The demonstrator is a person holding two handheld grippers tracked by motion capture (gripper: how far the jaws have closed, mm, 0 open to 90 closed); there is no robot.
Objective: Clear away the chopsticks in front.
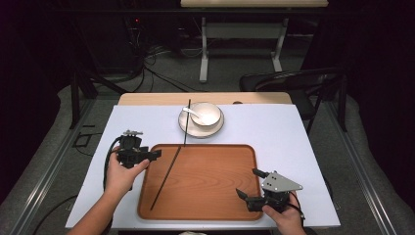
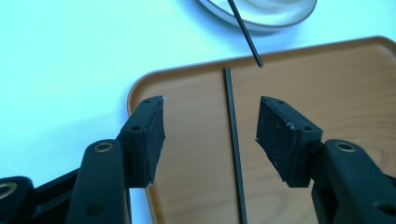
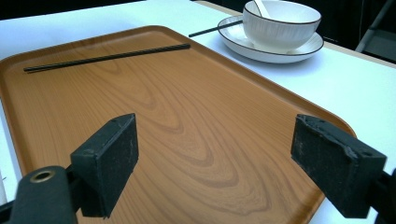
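1. The left gripper [image 1: 152, 154] is held in the person's left hand [image 1: 121, 174] at the left edge of the wooden tray [image 1: 205, 196]; its jaws are spread, with nothing between them.
2. Ahead of those jaws, one black chopstick [image 2: 233, 140] is seen lying flat on the tray, running between the two pads in the left gripper view.
3. Beyond it, a second chopstick [image 2: 243, 31] is propped with one end on the plate [image 2: 219, 14] and its tip over the tray rim.
4. The right gripper [image 1: 248, 183] is held over the tray's near right corner, its jaws spread wide and empty.
5. Far ahead of the right jaws, a white bowl [image 3: 280, 25] with a spoon [image 3: 260, 6] stands on the plate, on the white surface [image 1: 274, 127].
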